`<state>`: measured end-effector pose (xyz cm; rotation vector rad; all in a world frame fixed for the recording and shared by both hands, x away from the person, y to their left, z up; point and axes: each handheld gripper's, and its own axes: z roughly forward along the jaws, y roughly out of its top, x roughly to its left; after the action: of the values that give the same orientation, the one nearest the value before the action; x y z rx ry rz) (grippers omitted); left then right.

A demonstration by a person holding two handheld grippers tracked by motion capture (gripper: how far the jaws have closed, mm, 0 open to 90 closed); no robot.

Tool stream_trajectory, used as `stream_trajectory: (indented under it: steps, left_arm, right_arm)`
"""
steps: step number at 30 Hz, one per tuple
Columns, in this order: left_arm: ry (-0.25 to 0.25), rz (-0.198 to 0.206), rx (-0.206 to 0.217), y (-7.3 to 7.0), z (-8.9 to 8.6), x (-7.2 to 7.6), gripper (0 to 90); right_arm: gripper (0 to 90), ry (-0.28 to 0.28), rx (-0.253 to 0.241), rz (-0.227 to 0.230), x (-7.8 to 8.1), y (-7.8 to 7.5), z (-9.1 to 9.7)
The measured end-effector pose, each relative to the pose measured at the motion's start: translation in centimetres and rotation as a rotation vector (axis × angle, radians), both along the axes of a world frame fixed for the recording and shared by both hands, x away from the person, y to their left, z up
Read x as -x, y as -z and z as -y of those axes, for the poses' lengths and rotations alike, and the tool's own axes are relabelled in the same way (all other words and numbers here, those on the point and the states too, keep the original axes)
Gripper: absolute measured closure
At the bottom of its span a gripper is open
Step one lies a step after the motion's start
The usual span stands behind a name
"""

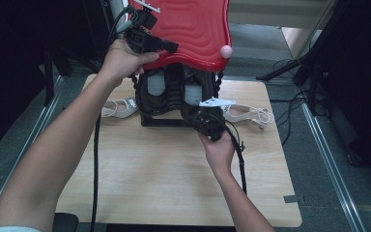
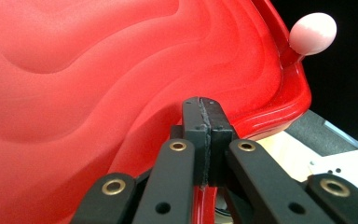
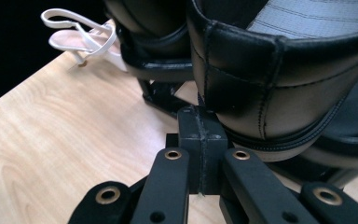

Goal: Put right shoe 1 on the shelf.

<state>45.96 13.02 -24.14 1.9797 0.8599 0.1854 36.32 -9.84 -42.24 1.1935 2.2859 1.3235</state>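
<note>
A red wavy tray (image 1: 193,29) (image 2: 98,93) with a pink knob (image 1: 226,51) (image 2: 313,32) at its corner sits tilted above a black rack (image 1: 162,123). My left gripper (image 1: 174,47) (image 2: 201,105) is shut at the tray's front rim, and a strip of red runs in under its pads. Below the tray, two black shoes (image 1: 157,89) stand on the rack. My right gripper (image 1: 195,116) (image 3: 200,114) is shut with nothing between its pads. Its tips touch the lower back edge of the right-hand black shoe (image 1: 193,92) (image 3: 284,79).
The rack stands at the far side of a wooden table (image 1: 149,179) (image 3: 51,140). One white strappy sandal (image 1: 121,107) (image 3: 81,35) lies left of it and another (image 1: 246,114) lies to its right. Cables trail from both grippers across the table.
</note>
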Motion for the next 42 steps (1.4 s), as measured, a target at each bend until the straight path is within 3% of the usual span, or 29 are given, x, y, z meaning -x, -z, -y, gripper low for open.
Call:
stream_trajectory:
  steps: [5, 16, 22, 25, 28, 30, 34, 37, 38, 40, 42]
  left_arm:
    - [0.002, 0.001, -0.003, 0.0, 0.0, 0.0, 90.0]
    - [0.0, 0.01, -0.003, 0.0, 0.0, 0.1, 90.0]
    - [-0.004, 0.005, 0.0, 0.0, 0.0, 0.1, 90.0]
    - [-0.006, -0.002, 0.0, 0.0, 0.0, 0.1, 90.0]
    - [-0.006, 0.02, -0.011, 0.0, 0.0, 0.2, 90.0]
    - [-0.009, 0.015, -0.009, 0.0, 0.0, 0.2, 90.0]
    - [-0.025, 0.006, -0.022, -0.2, 0.1, 0.2, 89.6]
    - [-0.041, 0.031, -0.046, -0.6, 0.1, 0.5, 87.0]
    - [-0.042, 0.034, -0.034, -0.9, -0.1, 0.6, 86.8]
    - [-0.023, 0.023, 0.003, -1.4, -0.6, 0.9, 84.3]
    - [0.001, 0.041, -0.018, -1.7, -0.9, 1.4, 83.0]
  right_arm:
    - [90.0, 0.02, 0.024, 0.017, -1.0, -0.6, -0.6]
    - [90.0, 0.065, -0.052, -0.016, -3.0, -0.8, 0.4]
    - [90.0, 0.112, -0.011, 0.006, -3.5, -0.5, 0.7]
    - [90.0, 0.131, -0.016, 0.0, -3.8, -0.3, 1.1]
    - [90.0, 0.113, -0.024, -0.009, -3.8, -0.1, 1.2]
    - [90.0, 0.098, -0.041, 0.003, -3.4, -0.3, 1.2]
    - [90.0, 0.071, -0.025, 0.011, -2.7, -0.8, 1.4]
    - [90.0, 0.047, -0.028, -0.006, -2.1, -0.7, 1.9]
    - [90.0, 0.039, -0.031, -0.013, -1.9, -0.7, 2.0]
    - [90.0, 0.03, -0.032, -0.02, -1.6, -0.7, 2.3]
    - [90.0, 0.011, -0.022, 0.001, -1.0, -0.9, 2.7]
